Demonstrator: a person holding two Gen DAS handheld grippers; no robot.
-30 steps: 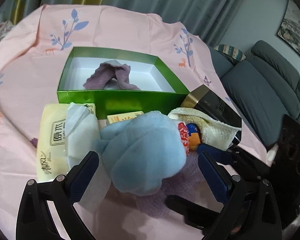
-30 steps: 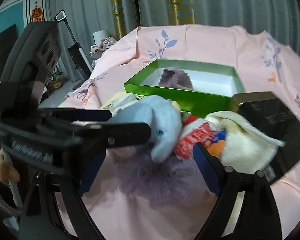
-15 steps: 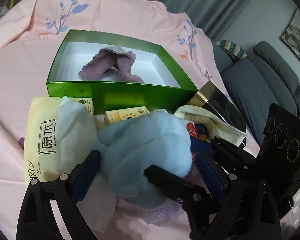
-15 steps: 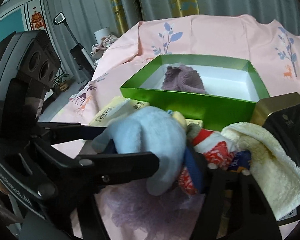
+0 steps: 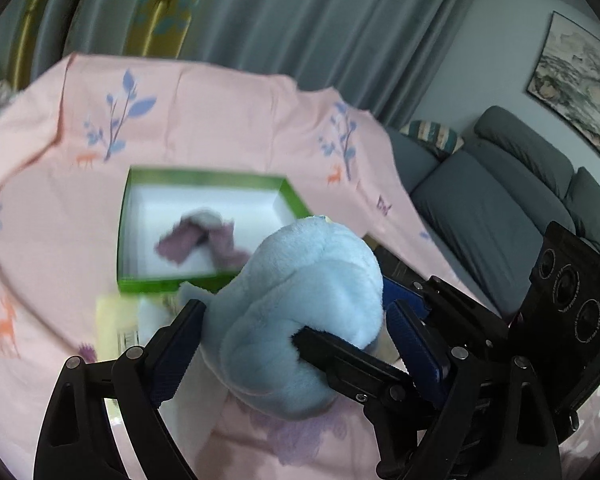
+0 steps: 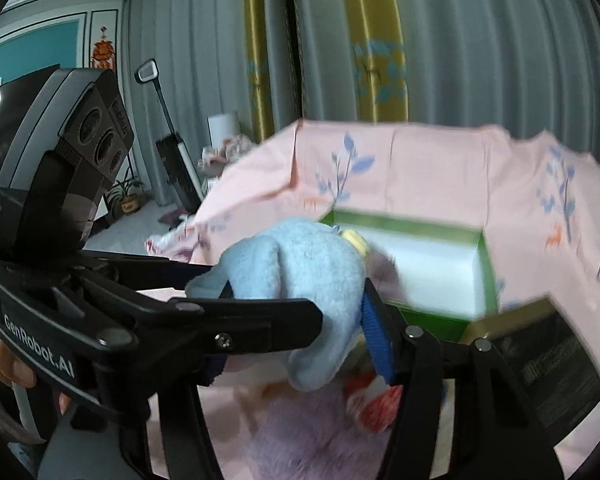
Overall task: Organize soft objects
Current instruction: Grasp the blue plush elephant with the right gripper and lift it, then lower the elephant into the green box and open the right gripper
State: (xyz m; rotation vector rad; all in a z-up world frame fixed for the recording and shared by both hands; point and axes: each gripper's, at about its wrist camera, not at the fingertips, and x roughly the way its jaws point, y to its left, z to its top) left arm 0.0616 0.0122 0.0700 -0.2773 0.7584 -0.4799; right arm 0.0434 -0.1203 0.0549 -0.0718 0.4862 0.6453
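Observation:
A light blue plush toy hangs above the pink tablecloth, held by both grippers. My left gripper stands wide around it with its pads against the toy's flanks. My right gripper comes in from the right, its jaws closing, and its blue pad presses into the plush. Behind the toy lies the green box with a purple cloth inside.
A fuzzy lilac cloth lies on the table under the toy, with a red-and-white soft item beside it. A black and gold box stands at right, a yellow tissue pack at left. A grey sofa lies beyond the table.
The right gripper's jaws closed on the blue plush. Both grippers then rose together and lifted it off the pile, so the table and the green box now lie lower and farther.

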